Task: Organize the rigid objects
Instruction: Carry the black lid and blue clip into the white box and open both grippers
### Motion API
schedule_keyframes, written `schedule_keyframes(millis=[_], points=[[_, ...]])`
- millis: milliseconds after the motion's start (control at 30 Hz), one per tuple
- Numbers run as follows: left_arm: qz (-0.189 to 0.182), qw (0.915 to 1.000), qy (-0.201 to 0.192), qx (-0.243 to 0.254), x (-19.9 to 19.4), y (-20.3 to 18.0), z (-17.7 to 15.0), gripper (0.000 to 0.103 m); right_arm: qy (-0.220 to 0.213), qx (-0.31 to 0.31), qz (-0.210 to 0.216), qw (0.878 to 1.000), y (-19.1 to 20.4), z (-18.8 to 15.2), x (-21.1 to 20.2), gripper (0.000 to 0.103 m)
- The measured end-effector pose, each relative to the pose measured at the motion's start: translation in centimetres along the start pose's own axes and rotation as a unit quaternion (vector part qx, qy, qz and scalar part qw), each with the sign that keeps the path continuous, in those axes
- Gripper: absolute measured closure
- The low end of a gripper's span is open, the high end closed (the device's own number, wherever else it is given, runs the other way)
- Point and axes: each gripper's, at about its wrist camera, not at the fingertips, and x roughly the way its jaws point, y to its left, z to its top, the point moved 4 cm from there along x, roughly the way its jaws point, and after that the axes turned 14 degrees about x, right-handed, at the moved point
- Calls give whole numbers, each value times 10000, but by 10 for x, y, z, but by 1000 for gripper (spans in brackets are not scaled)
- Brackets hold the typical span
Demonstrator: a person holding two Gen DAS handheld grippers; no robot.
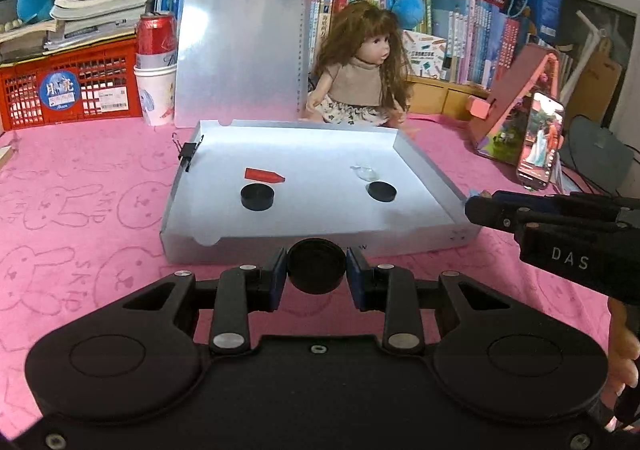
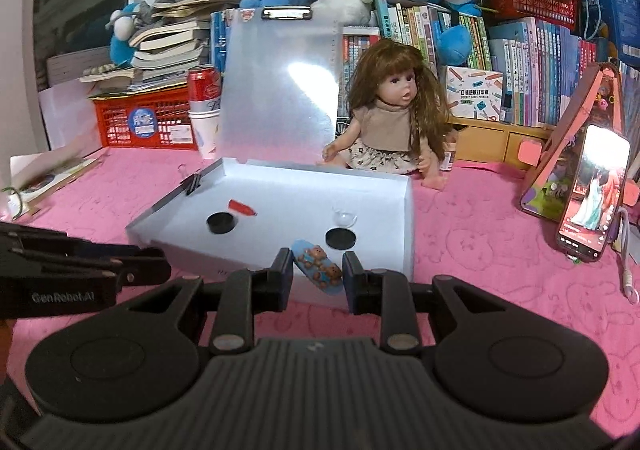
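A pink bunny-print tablecloth [image 1: 80, 178] carries an open white box [image 1: 424, 162], doll [image 1: 360, 78] and propped phone [image 1: 540, 142].

Your left gripper [image 1: 317, 274] is matte black, with two round housings, angular link arms pinned by silver screws and dark blue finger pads [image 1: 355, 277]. Your right gripper [image 2: 317, 275] matches it, though its centre plate is ribbed. White lettering marks the sides: "DAS" on the right one, "GenRobot.AI" on the left.
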Motion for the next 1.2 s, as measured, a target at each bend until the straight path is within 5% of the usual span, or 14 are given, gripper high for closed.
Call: schedule_keyframes(millis=[1200], points=[[282, 9939, 729, -783, 155, 72, 87, 72, 981, 1184, -187, 9879, -36, 79, 163, 72]])
